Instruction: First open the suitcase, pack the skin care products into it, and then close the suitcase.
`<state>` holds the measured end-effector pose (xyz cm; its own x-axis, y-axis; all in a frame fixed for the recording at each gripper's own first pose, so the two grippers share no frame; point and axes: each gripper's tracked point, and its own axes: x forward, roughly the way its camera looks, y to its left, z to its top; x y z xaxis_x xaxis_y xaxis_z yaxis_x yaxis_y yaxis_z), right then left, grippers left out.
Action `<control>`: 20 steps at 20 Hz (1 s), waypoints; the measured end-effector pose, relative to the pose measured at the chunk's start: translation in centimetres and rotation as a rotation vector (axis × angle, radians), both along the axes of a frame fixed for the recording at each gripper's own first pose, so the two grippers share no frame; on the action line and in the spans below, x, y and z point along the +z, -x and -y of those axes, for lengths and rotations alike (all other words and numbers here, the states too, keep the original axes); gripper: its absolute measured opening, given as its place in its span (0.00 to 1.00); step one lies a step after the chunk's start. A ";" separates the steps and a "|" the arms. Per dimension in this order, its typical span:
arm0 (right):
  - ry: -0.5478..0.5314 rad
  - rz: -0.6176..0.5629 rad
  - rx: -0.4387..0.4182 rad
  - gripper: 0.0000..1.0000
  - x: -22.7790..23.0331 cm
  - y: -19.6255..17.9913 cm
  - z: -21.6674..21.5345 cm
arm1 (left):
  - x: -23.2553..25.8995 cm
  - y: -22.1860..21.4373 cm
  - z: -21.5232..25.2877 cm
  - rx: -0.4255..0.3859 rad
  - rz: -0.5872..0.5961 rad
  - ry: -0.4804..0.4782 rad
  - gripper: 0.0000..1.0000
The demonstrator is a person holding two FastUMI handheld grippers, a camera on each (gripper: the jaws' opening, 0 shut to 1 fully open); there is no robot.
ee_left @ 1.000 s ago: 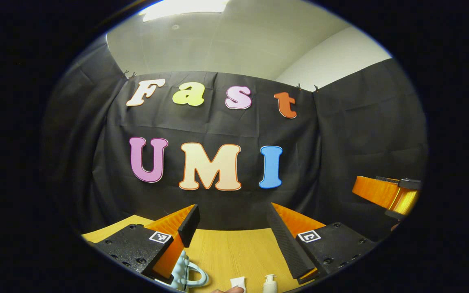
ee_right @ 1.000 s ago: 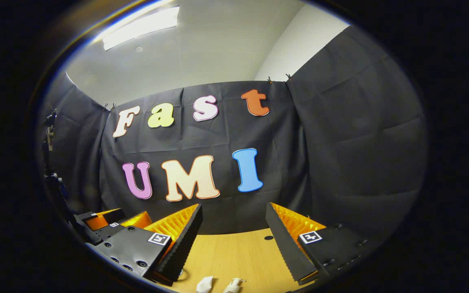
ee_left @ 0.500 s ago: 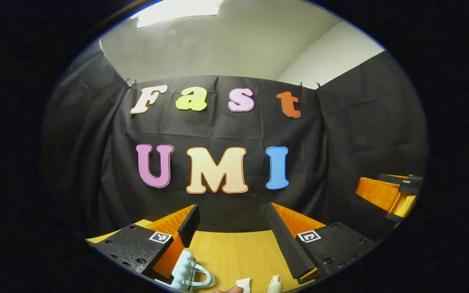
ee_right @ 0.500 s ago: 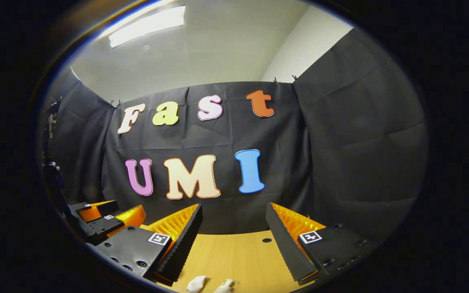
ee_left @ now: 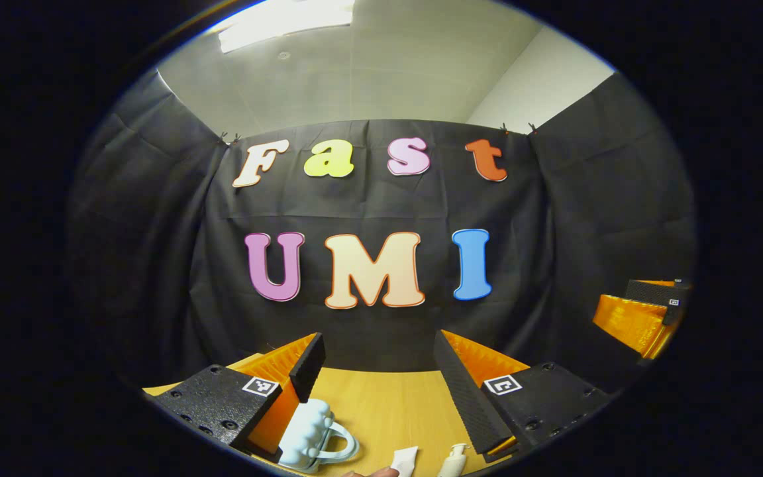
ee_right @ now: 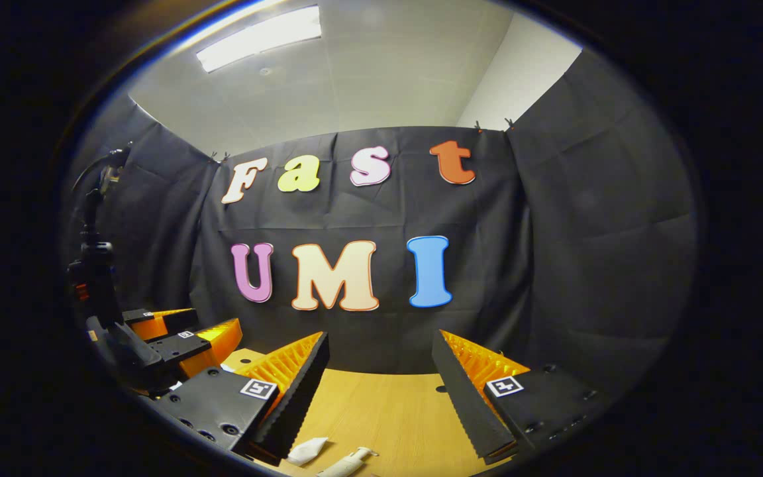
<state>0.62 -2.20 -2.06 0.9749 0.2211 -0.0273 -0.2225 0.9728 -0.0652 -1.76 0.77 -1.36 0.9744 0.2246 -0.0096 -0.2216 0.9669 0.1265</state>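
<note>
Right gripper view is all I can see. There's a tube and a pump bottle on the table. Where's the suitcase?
Observer: In the left gripper view the suitcase sits on the table, beside the left tool's left-hand finger.
Operator: Is it open?
Observer: It looks shut, with its handle toward the tube.
Operator: Is anyone touching stuff?
Observer: A fingertip pokes in at the bottom edge, next to the tube.

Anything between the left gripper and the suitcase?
Nothing visible. The left gripper is open above the wooden table; the pale blue suitcase sits just below its own left finger, closed. A white tube and pump bottle lie off to the side.
</note>
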 end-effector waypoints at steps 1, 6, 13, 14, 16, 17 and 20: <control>-0.006 -0.014 0.020 0.99 -0.7 -0.2 0.1 | -0.8 0.4 -0.2 0.011 -0.019 -0.015 0.96; -0.050 -0.121 0.012 0.99 -4.4 -1.5 0.9 | -7.5 1.6 -1.5 0.027 -0.180 0.011 0.96; -0.025 -0.176 -0.072 0.99 -7.0 -2.6 0.7 | -20.5 0.3 -3.4 -0.039 -0.524 0.053 0.97; -0.015 -0.174 -0.088 0.99 -7.0 -2.5 0.8 | -22.0 0.3 -3.8 -0.040 -0.562 0.059 0.96; 0.020 -0.181 -0.128 0.98 -7.6 -2.5 1.5 | -24.7 0.2 -4.7 -0.031 -0.632 0.065 0.96; 0.033 -0.186 -0.146 0.98 -7.9 -2.5 1.7 | -25.7 -0.2 -5.0 -0.033 -0.656 0.067 0.96; 0.053 -0.216 -0.194 0.99 -8.7 -2.3 2.3 | -28.8 -0.4 -5.9 -0.039 -0.734 0.071 0.96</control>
<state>2.88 -4.48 -10.79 0.9692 0.0240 -0.2450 -0.0469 0.9950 -0.0883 -1.32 6.67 -30.12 0.7188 0.1646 -0.6754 -0.0696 0.9837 0.1657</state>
